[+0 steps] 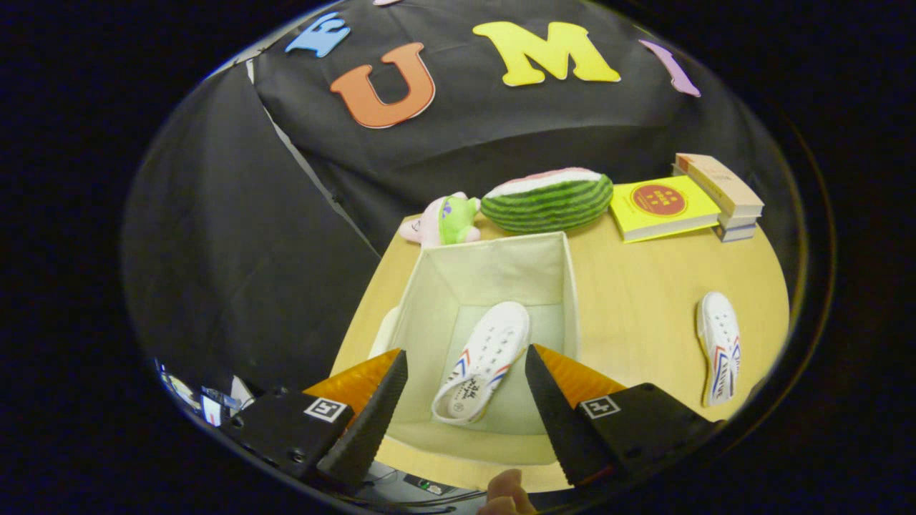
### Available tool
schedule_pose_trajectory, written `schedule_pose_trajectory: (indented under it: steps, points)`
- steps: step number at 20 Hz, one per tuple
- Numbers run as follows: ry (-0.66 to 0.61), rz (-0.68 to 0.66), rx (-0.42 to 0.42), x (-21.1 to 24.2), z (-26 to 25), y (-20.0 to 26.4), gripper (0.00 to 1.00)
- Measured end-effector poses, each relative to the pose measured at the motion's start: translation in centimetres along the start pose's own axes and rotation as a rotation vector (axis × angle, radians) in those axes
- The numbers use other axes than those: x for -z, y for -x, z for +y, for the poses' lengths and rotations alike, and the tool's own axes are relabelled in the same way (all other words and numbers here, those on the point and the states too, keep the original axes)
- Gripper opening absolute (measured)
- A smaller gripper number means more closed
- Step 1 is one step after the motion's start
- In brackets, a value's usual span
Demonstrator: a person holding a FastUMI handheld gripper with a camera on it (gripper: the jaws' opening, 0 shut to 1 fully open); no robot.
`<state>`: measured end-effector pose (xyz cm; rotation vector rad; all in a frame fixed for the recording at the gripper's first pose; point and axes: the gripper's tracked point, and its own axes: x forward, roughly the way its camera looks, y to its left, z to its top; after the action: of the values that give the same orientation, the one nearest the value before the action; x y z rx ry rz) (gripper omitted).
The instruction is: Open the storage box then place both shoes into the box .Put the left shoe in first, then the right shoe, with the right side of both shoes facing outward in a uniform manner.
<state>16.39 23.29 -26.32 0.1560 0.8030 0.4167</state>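
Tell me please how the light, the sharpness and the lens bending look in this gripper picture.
In the gripper view the light is dim and warm, brightest on the wooden table; fisheye bending curves the table's edges and the storage box; the shoe in the box and the shoe on the table look fairly sharp; the open tongs are dark and hold nothing.

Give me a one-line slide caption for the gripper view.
Open hand-held gripper above storage box holding one shoe; second shoe lies on table.
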Motion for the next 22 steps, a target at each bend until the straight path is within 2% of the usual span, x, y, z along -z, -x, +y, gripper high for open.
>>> schedule_pose_trajectory:
  steps: [8,12,16,22]
  points:
    - [0.056,-0.036,0.113,-0.9,-9.9,5.4,1.0]
    - [0.068,0.029,0.18,0.8,-15.5,6.4,1.0]
    - [0.046,0.14,0.2,3.4,-21.1,7.1,1.0]
    - [0.046,0.233,0.349,6.5,-32.3,7.4,1.0]
